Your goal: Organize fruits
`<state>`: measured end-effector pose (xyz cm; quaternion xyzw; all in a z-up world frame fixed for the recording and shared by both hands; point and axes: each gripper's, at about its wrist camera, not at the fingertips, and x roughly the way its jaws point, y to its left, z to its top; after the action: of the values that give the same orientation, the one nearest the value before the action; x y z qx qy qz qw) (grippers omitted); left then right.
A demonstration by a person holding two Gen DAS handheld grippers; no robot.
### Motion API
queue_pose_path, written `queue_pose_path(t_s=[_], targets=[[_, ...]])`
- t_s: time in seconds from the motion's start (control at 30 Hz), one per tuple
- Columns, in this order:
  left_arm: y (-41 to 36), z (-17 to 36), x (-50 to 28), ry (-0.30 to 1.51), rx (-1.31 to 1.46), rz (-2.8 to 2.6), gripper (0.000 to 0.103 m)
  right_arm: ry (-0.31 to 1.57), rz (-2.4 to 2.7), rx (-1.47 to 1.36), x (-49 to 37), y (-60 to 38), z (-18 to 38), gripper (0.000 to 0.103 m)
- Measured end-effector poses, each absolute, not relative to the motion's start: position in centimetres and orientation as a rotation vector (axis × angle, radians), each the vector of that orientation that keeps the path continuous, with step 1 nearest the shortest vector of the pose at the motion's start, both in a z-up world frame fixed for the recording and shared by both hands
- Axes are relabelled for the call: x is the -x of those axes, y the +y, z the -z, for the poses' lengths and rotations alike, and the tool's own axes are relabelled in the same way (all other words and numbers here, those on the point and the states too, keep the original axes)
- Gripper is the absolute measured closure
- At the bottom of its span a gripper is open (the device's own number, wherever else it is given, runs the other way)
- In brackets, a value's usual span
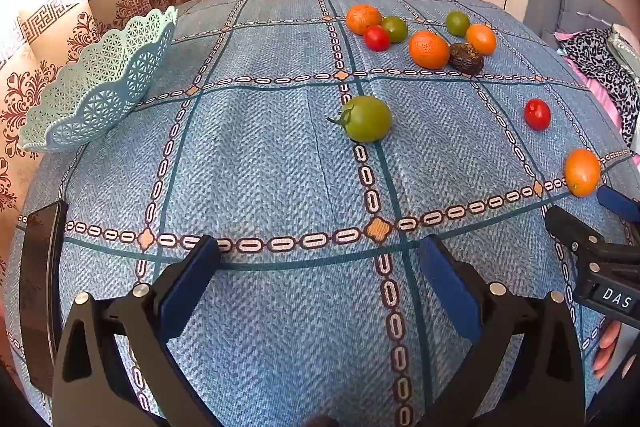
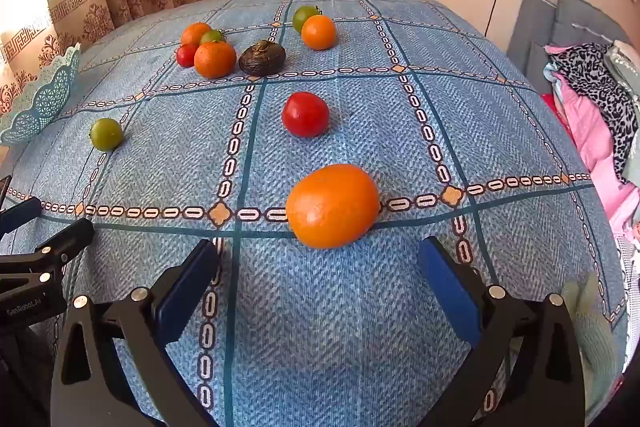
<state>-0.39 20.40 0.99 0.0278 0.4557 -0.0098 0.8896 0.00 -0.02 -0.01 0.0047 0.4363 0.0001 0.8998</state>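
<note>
Nearest, an orange (image 2: 332,206) lies on the blue checked tablecloth (image 2: 320,327) just ahead of the right gripper (image 2: 319,267), whose jaws stand apart and empty, like the left gripper (image 1: 319,263) facing a green tomato (image 1: 367,119), the mint basket (image 1: 96,83) at the cloth's left edge.

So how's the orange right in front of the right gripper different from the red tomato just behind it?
The nearest orange is orange, the red tomato glossy red. The orange looks clearly bigger, though it is also closer to the camera. The orange sits on a chain-pattern line of the tablecloth; the tomato sits inside a plain blue square. Both are roundish, lie loose on the cloth apart from each other, and neither is gripped.
</note>
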Motion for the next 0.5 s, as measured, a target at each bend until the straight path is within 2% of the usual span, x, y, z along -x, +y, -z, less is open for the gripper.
queue_pose_path(t_s=[0.5], targets=[[20.42, -1.0, 0.39, 0.941, -0.064, 0.017, 0.002, 0.908, 0.001, -0.007, -0.02, -0.01, 0.02, 0.005]])
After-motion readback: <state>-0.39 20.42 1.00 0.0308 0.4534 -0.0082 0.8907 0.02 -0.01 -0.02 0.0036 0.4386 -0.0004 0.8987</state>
